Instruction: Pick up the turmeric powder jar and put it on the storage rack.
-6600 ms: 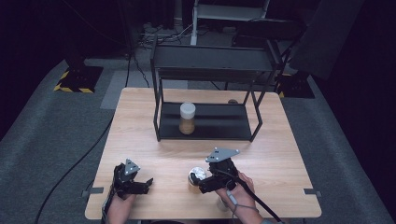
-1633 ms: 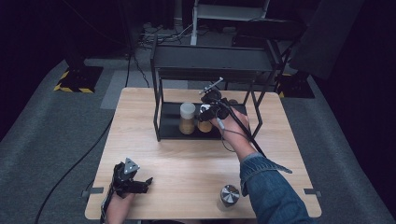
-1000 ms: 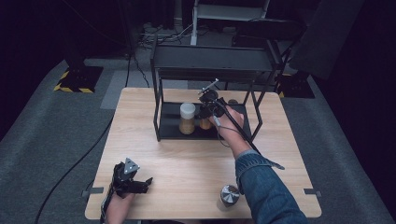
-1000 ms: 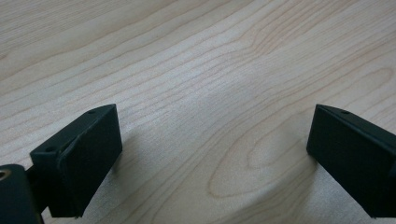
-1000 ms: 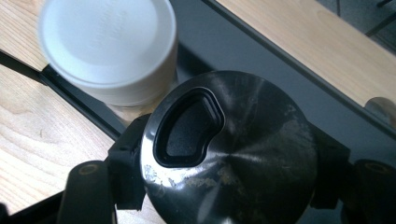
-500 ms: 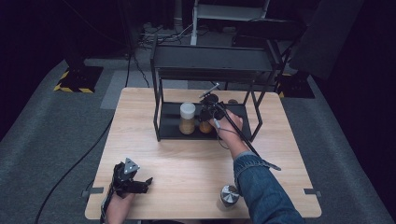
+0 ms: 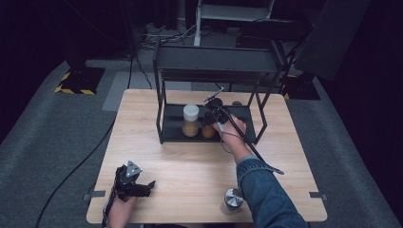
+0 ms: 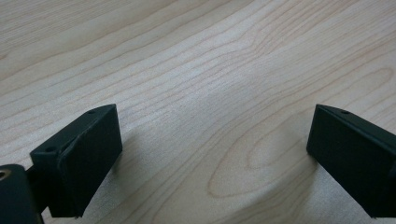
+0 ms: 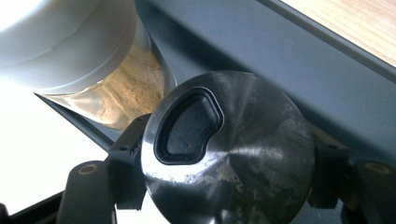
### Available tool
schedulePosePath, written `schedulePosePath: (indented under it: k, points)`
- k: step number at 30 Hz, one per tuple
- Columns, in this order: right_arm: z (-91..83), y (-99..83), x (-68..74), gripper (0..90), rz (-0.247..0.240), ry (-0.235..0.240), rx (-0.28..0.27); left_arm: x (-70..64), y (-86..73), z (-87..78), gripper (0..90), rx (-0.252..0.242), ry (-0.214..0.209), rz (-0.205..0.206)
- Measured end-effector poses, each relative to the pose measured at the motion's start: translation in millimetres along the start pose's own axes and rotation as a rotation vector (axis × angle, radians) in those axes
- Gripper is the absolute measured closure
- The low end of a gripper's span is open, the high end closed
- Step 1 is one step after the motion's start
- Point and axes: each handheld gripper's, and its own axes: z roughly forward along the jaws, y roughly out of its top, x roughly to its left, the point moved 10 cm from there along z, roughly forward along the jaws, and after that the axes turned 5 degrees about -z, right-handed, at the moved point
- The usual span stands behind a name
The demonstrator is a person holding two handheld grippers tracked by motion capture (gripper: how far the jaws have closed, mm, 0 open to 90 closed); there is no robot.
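High view: the right gripper (image 7: 212, 115) reaches into the lower shelf of the black rack (image 7: 164, 124) at the far side of the table (image 7: 190, 166), with the person's right hand (image 7: 231, 127) and a denim sleeve (image 7: 266, 194) stretching back toward the near edge. It holds a small jar (image 7: 208, 131) with amber contents, which sits on the lower shelf just beside a taller jar (image 7: 190, 120) with a white cap and tan powder inside. Right gripper view shows the jaws clamped on either side of the small jar's round metal top (image 9: 229, 151), a brushed disc with a kidney-shaped black opening and specks of powder on it; the taller jar (image 9: 93, 60) rises close behind it at upper left, its white cap and powder plain, and I cannot tell whether the two jars touch. The rack's dark rail (image 9: 299, 51) crosses behind, with the table's wood (image 9: 359, 23) beyond it. Near the table's front edge, right of centre, a loose metal lid (image 7: 233, 198) stands alone, well apart from the rack. The left gripper (image 7: 134, 185) rests low at the front left corner in the person's left hand (image 7: 121, 211), far from the jars. Left gripper view shows its jaws spread wide over bare wood (image 8: 210, 93), with nothing between them.
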Motion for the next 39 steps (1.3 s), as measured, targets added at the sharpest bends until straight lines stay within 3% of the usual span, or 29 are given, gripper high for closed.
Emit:
schedulePosePath:
  k: [4,7,9,20,32,39]
  points:
    - [0.2,-0.2,-0.5,30.8,-0.016,0.013,0.000,0.0,0.0,0.0,2.9,0.000,0.001,0.000]
    - [-2.4,-2.6,-6.7,21.8,0.024,0.067,-0.026,-0.1,0.0,0.0,2.8,0.000,0.001,-0.001]
    - [-6.9,-4.5,-7.8,19.6,0.031,0.078,-0.045,-0.1,0.0,0.0,2.8,0.000,0.000,-0.002]
    - [-54.2,-24.4,1.9,15.3,-0.013,0.045,-0.128,-0.3,0.0,0.1,2.8,-0.001,0.003,-0.005]
    - [-115.6,-71.5,16.8,14.7,-0.046,0.018,-0.228,-0.7,0.2,0.3,2.8,-0.001,0.007,-0.009]
    - [-143.0,-98.2,31.8,14.7,-0.073,0.002,-0.243,-0.8,0.3,0.3,2.8,-0.001,0.009,-0.012]
